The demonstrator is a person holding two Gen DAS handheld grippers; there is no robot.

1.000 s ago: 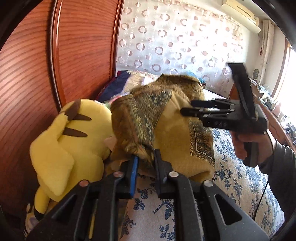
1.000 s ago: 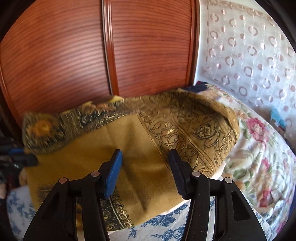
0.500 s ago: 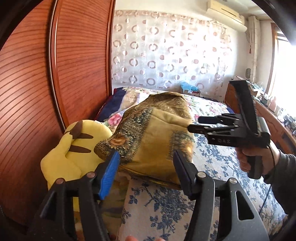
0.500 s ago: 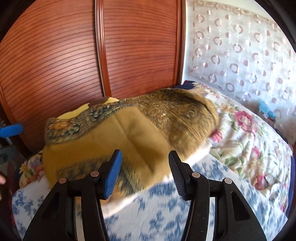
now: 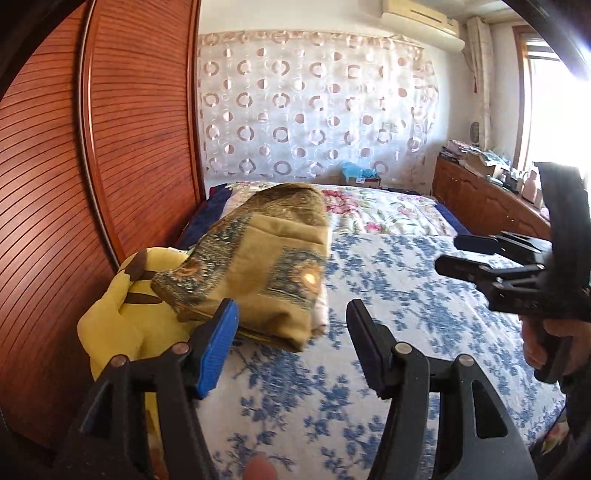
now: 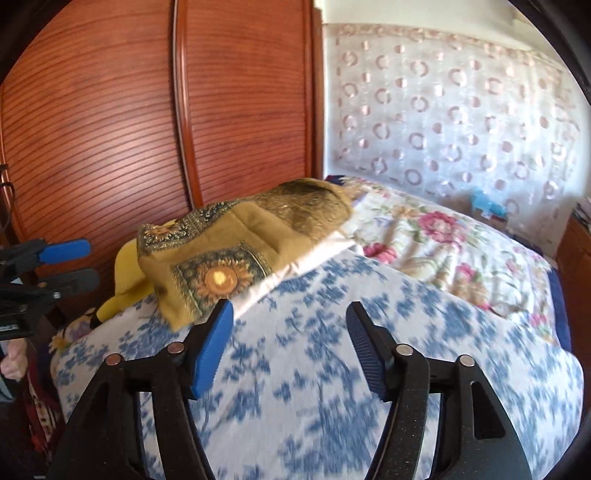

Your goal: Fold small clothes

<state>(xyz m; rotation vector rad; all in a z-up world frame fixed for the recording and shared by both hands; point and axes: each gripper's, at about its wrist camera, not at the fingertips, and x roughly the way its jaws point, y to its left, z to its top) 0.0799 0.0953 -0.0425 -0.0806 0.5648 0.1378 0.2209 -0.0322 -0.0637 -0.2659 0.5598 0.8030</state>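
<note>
Bed [image 5: 399,295] filled most of both views, covered in a white quilt with blue flower print; beyond it a second cover [image 6: 443,236] in cream with pink and green blooms. Along one side stood a wardrobe [image 5: 140,122] of reddish wood, its doors ribbed with fine level slats and split by a curved moulding. Behind the bed hung a sheer curtain [image 5: 314,110] patterned with rings and dots. An air conditioner [image 5: 421,22] sat high on the wall; a wooden cabinet [image 5: 480,195] with clutter on top ran under a bright window.

Cloth [image 6: 221,243] lay folded on the bed near the wardrobe: mustard fabric, soft and thick, with dark ornate borders and a sunflower medallion on its near face. Its far end looked darker and shinier. One edge rested against a yellow plush [image 5: 122,314] with brown-tipped ears, wedged between bed and wardrobe.

Left gripper [image 5: 291,343] hovered just short of the cloth, fingers apart, nothing between them; one pad blue and ridged, the other black. Right gripper [image 6: 288,343] likewise clear of the cloth, jaws opening and empty, over bare quilt. A hand [image 5: 546,339] gripped the right gripper's handle in the left view
</note>
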